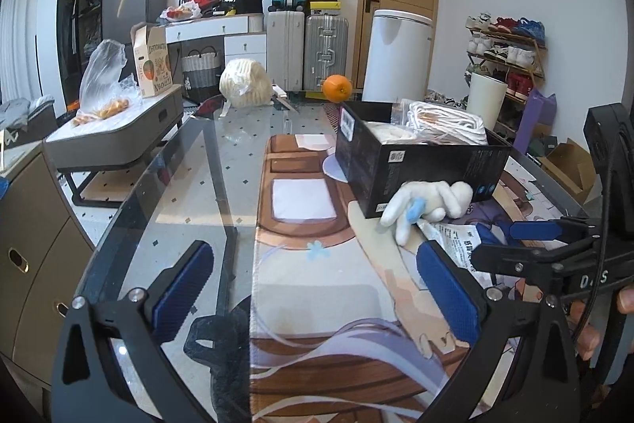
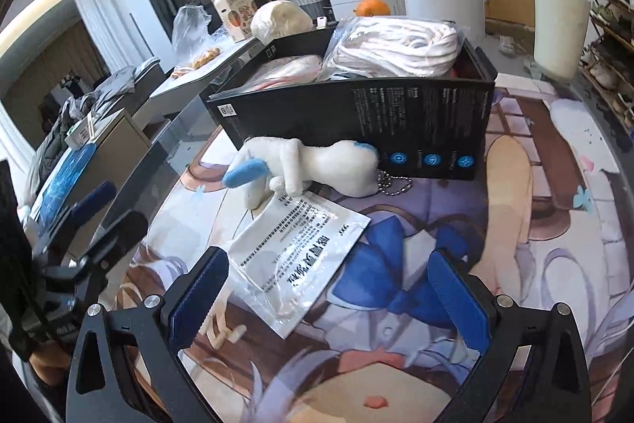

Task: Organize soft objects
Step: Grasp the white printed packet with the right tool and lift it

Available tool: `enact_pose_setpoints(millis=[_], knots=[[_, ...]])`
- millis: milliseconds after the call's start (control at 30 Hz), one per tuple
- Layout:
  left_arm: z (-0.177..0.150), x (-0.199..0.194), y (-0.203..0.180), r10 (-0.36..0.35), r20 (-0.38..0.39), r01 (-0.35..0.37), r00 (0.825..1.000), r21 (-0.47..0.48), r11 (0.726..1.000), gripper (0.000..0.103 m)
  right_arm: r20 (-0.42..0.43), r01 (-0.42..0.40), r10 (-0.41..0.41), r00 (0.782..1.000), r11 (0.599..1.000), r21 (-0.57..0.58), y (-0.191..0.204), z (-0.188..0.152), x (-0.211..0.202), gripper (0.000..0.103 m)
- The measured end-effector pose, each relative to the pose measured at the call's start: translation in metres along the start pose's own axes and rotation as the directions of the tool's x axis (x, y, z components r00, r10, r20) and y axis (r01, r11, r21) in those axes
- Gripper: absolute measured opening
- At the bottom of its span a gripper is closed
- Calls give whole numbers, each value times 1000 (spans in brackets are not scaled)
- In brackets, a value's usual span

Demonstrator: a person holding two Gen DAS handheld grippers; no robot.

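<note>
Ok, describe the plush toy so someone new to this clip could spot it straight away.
Start at the black box on the printed mat. Lying on the mat against its near wall is the plush toy, just behind a flat printed packet. It is the only stuffed figure there: white, with a blue tip and a bead chain beside it, and not bagged like the bundles in the box.
</note>
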State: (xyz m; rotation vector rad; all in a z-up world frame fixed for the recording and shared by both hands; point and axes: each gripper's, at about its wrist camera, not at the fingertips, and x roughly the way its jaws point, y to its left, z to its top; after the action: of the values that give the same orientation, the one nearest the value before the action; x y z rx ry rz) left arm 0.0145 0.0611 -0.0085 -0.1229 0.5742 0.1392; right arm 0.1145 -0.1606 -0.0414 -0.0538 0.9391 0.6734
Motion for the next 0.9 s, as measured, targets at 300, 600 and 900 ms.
enact_pose_setpoints(millis=[300, 600, 900], knots=[[-1, -2, 24, 9, -4, -10, 1000, -80, 997, 103, -25, 34, -34, 999, 999, 15, 17, 15, 18, 102], [-1, 0, 26, 6, -9, -7, 1000, -83, 997, 103, -46, 112, -112, 993, 994, 5, 29, 21, 31, 102], [-1, 2, 22, 17, -18, -18, 1000, -69, 997, 103, -81, 161, -167, 983, 984, -82, 25, 15, 31, 102]])
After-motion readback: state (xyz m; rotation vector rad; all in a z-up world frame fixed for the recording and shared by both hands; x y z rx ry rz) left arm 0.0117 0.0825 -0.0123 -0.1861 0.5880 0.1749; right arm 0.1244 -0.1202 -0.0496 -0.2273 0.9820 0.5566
